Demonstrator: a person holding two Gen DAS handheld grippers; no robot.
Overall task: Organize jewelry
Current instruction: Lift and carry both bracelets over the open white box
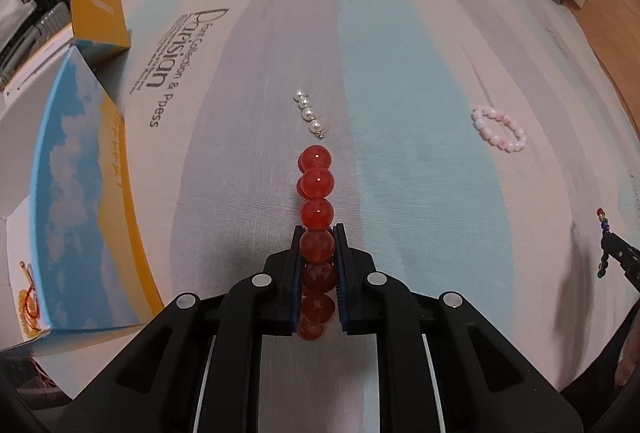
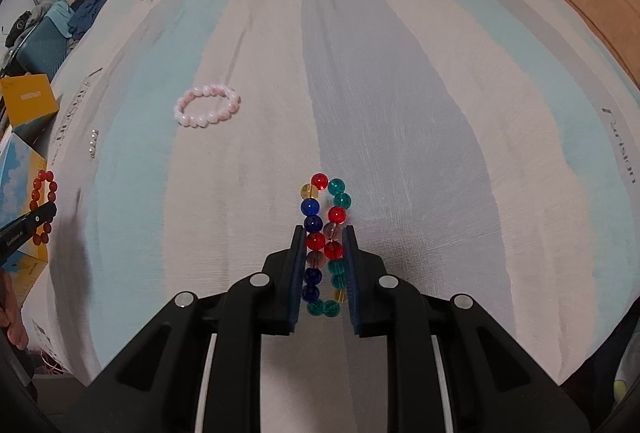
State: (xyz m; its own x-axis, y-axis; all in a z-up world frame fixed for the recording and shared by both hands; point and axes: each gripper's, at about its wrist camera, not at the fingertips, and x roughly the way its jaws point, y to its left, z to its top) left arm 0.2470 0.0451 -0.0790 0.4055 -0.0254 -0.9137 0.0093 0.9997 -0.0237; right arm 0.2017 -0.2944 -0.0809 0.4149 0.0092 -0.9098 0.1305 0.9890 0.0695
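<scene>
Left gripper (image 1: pixel 318 233) jaws clamped on red bead bracelet (image 1: pixel 316 189), frame centre; right gripper (image 2: pixel 325 233) jaws pinching multicoloured bead bracelet (image 2: pixel 320 201).

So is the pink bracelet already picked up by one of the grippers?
No, the pink bracelet lies alone on the striped cloth, clear of both grippers.

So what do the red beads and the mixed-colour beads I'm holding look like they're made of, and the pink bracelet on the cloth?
Red beads: glass or polished stone, maybe resin; glossy, translucent, with sharp highlights. Mixed-colour beads: likely clear glass or acrylic; the cloth shows through them. Pink bracelet: milky, opaque, mottled pink and white with a soft sheen, so stone or plastic; I can't tell which.
</scene>
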